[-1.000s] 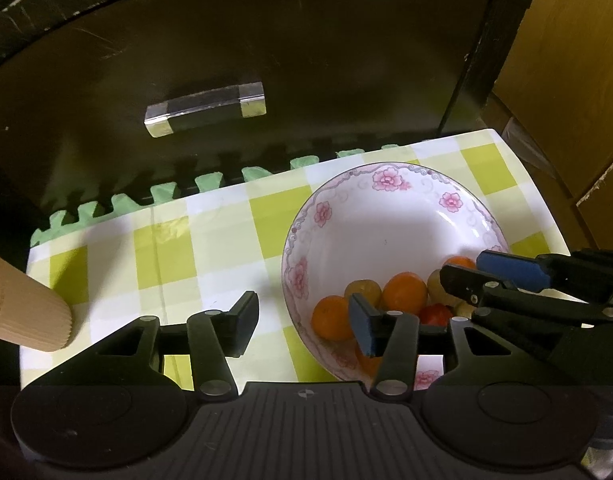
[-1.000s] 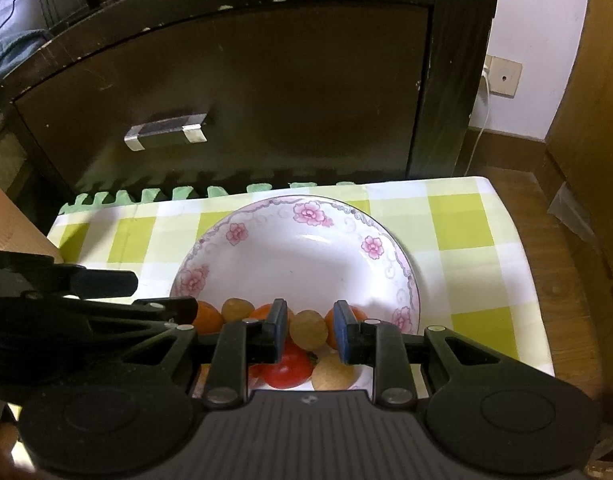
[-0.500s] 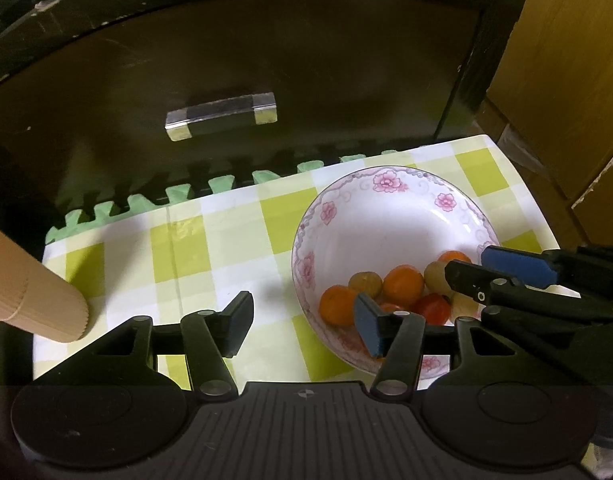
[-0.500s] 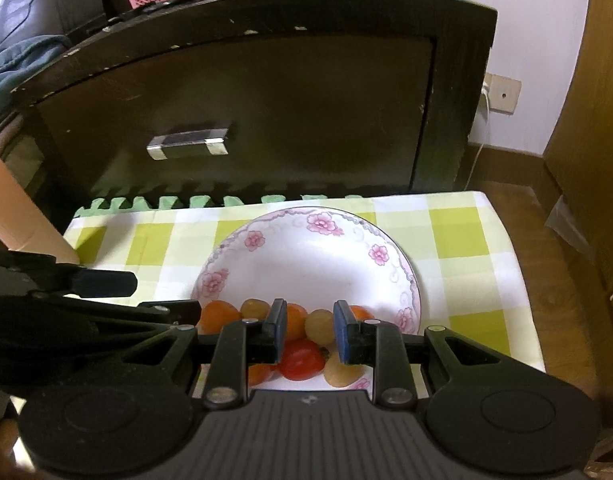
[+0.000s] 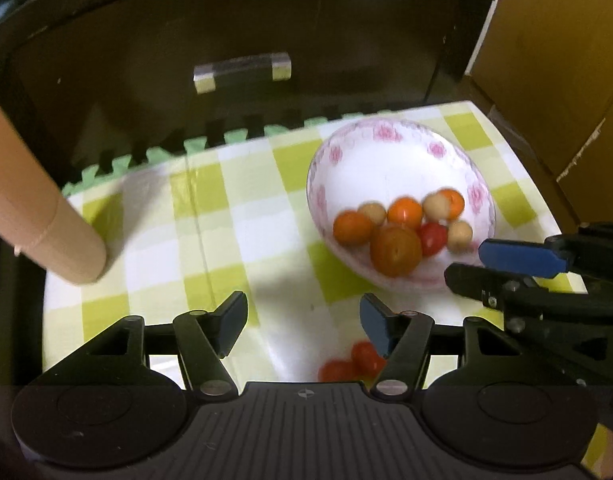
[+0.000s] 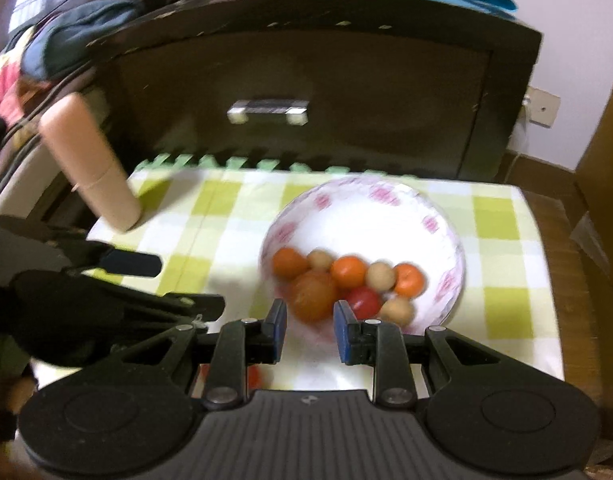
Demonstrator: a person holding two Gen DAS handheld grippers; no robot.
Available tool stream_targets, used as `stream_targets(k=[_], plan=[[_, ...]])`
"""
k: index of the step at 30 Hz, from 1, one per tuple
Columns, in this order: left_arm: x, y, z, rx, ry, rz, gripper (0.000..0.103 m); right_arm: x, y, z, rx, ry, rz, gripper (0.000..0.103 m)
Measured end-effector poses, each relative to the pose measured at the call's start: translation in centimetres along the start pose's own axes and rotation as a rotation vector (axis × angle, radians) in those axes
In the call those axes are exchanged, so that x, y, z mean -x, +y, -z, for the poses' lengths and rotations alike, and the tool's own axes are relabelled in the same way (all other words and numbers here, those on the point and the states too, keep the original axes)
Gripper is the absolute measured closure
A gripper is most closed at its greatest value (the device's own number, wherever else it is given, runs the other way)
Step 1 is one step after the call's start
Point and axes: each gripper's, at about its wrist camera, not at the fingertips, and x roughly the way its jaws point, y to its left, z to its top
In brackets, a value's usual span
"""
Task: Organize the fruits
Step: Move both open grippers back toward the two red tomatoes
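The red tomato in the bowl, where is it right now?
In the right wrist view the red tomato lies at the near side of the floral bowl, between the big orange fruit and a tan fruit.

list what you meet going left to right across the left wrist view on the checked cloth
tan cardboard tube → left gripper, open over the checked cloth → floral bowl of fruit → right gripper coming in from the right edge

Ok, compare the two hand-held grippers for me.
The left hand-held gripper is spread wide over bare cloth; the right hand-held gripper is open more narrowly, right at the bowl of fruit. Both are empty, with blue pads.
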Motion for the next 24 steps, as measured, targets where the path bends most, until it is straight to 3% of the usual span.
stream_targets(k=[11,24], plan=[[-0.5,0.6,2.9,0.016,0.066,-0.016,0.034,-1.9,2.1,3.2,0.054,0.140,-0.033,0.078],[-1.7,2.6,3.4,0.082,0.118,-0.037,0.034,-4.6,2.4,2.9,-0.014,0.197,-0.074,0.078]])
